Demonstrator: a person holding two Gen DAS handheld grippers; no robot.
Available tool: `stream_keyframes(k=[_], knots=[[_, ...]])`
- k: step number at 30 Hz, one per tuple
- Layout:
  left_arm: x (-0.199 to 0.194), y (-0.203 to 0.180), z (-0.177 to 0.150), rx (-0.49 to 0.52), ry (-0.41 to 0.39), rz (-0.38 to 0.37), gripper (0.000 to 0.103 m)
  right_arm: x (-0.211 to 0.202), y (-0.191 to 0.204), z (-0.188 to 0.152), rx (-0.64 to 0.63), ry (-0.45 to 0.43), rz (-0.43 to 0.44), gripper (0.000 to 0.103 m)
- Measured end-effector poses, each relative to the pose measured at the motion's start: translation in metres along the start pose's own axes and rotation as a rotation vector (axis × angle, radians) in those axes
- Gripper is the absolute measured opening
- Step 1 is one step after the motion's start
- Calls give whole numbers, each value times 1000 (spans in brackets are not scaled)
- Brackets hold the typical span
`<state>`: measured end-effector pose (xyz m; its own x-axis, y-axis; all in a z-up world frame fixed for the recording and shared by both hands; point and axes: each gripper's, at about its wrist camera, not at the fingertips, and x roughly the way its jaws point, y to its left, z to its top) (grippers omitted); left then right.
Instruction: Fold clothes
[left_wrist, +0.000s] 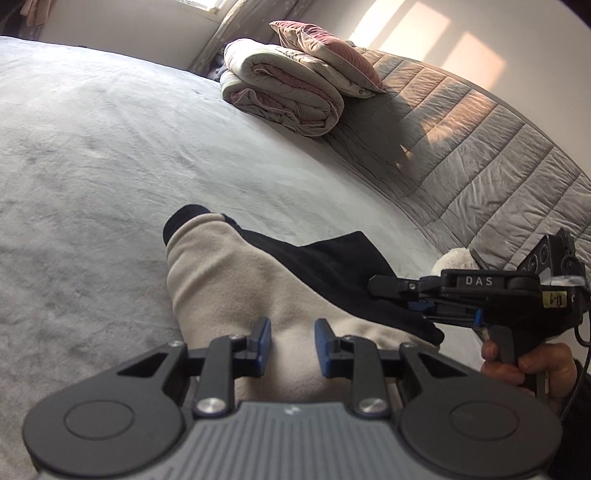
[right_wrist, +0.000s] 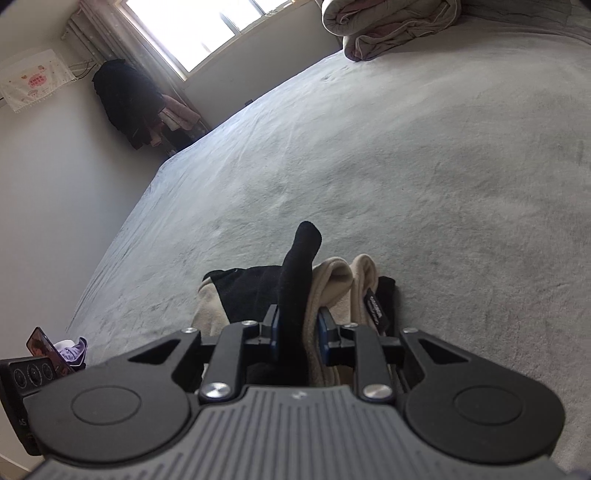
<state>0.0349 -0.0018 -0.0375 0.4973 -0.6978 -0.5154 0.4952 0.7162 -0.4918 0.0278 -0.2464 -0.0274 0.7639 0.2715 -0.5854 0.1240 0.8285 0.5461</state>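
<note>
- Beige and black fleece: one garment (left_wrist: 236, 280), lying on the near part of the bed (left_wrist: 92, 155), close under both tools. A beige sleeve with a black cuff points away from the left camera; a black panel lies beside it to the right.
- Right gripper (right_wrist: 298, 325): clenched on a bunched edge of the garment, black cloth and a beige fold pressed between the blue pads (right_wrist: 325, 332). From the left view it (left_wrist: 424, 306) comes in from the right, nose down on the black panel.
- Left gripper (left_wrist: 291, 343): released, jaws apart with beige cloth showing in the gap, nothing pinched. It hovers just over the sleeve.
- Label (right_wrist: 376, 307): a small dark tab on the beige edge, just right of the right gripper.
- Step in hand, as judged: an early fold, one edge gathered, the other not yet taken.
- Next move calls for: the left gripper to close on the beige cloth, then both to lift and lay the edge over evenly; thick fleece may slip or bunch.
- Folded quilt (left_wrist: 284, 92) with a pillow (left_wrist: 325, 51) on top: far end of the bed, well apart.
- Padded headboard (left_wrist: 498, 147): along the right.
- Window (right_wrist: 207, 29) and hanging dark clothes (right_wrist: 125, 99): far corner.
</note>
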Motion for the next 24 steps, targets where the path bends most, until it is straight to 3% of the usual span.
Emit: stream_keyframes(k=[5,8,11,16,24], knots=[[5,-6,-10,61,6,18,26,8,-16,-11,-2,20,-36,24],[4,-8,-10,91,4,29,26,3,-15,-13,-19,-2,-36,30],[0,-8,-4,98,4,27,26,-5,-1,-11,-104,-60,-86,39],[-5,-3,14,92,-23,30,26,-4,22,-6,-272,-143,-144,40],[16,14,43,97,-69,133,26,22,50,-14,-484,-192,-188,40]])
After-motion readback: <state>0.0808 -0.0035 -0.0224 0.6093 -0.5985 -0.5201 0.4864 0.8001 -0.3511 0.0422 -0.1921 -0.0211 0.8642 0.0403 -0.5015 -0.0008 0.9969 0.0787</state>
